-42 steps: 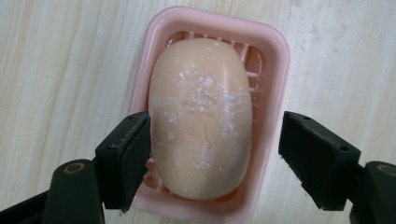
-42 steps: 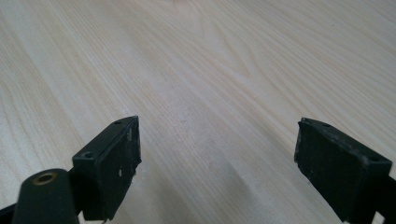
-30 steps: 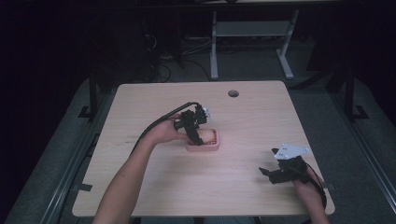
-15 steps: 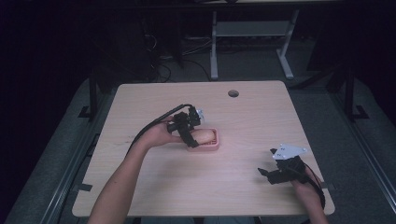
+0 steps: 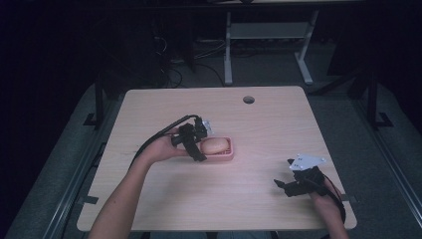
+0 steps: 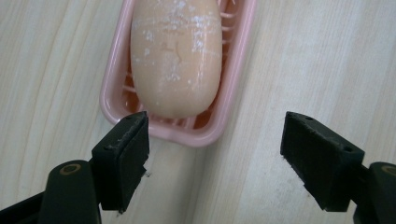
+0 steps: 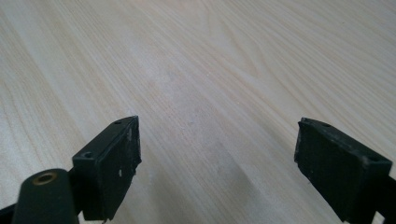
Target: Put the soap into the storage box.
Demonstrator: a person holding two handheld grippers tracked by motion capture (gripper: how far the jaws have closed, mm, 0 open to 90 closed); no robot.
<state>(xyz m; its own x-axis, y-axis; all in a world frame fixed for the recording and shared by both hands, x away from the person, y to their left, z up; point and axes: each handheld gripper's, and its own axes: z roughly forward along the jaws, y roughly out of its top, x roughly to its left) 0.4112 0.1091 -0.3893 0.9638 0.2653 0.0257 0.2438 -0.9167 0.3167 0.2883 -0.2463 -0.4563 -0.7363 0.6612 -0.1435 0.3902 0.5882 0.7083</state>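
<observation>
1 pink soap dish (image 5: 226, 155) holding 1 bar of soap (image 5: 215, 146) sits mid-desk (image 5: 259, 124). The left hand-held gripper (image 6: 215, 140), jaws apart, hovers at its end. The right hand-held gripper (image 5: 286, 185), jaws apart, rests over bare wood near the front-right edge.

Left forearm reaches in from the bottom edge, angled up toward the middle of the desk (image 5: 259, 124), the hand (image 5: 161, 147) wrapped around the left tongs (image 5: 201, 147). Those tongs point to the person's right, jaws spread wide apart, nothing between them, cable looping back over the wrist. Over on the right, the hand (image 5: 323, 196) sits low near the desk's front right corner, gripping the right tongs (image 5: 284, 185), which aim left with jaws gaping, grey plate on top.
</observation>
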